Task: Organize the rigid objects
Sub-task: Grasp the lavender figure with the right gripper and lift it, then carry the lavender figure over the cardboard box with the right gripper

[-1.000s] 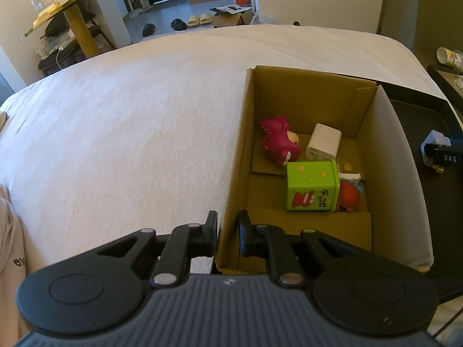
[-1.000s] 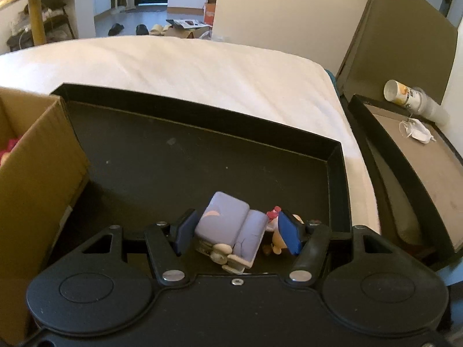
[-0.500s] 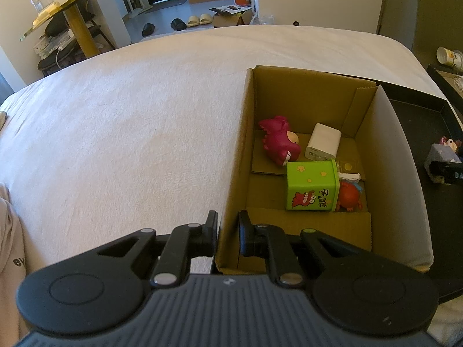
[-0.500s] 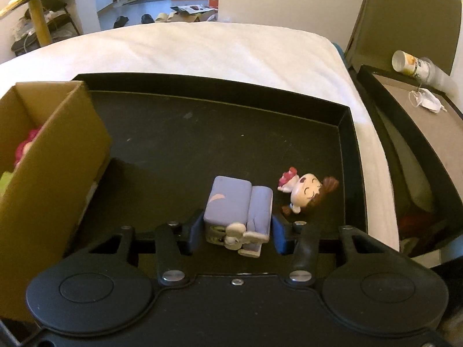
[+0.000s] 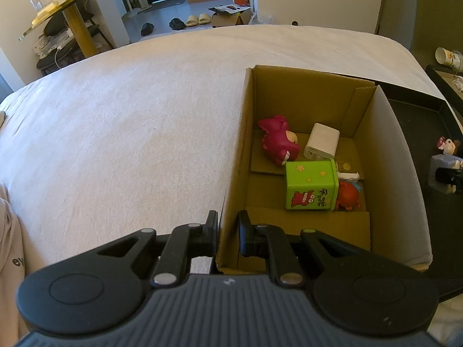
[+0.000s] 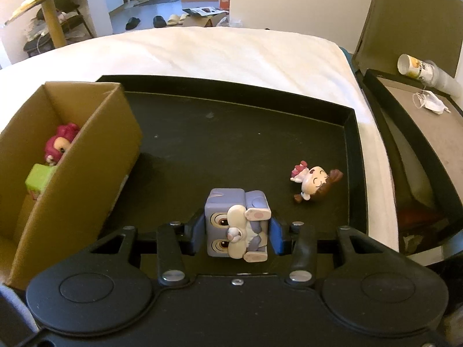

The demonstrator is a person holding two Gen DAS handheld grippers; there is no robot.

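Note:
My right gripper [image 6: 236,232] is shut on a purple block-shaped rabbit toy [image 6: 237,225] and holds it above the black tray [image 6: 231,92]; the toy also shows in the left wrist view [image 5: 444,173]. A small girl figurine [image 6: 314,180] lies on the tray to the right. My left gripper [image 5: 227,232] is shut on the near left wall of the cardboard box [image 5: 234,179]. The box holds a pink plush-like toy [image 5: 277,143], a white charger [image 5: 321,142], a green tin [image 5: 311,185] and a red toy [image 5: 348,195].
The box [image 6: 95,156] stands at the tray's left end, on a white bed [image 5: 130,121]. A second black tray [image 6: 416,133] with a cup [image 6: 416,68] and a mask lies to the right. A gold table [image 5: 66,8] and slippers are far behind.
My right gripper has closed on the rabbit toy and lifted it up and back from the tray, leaving the girl figurine lying there. The left gripper has not moved.

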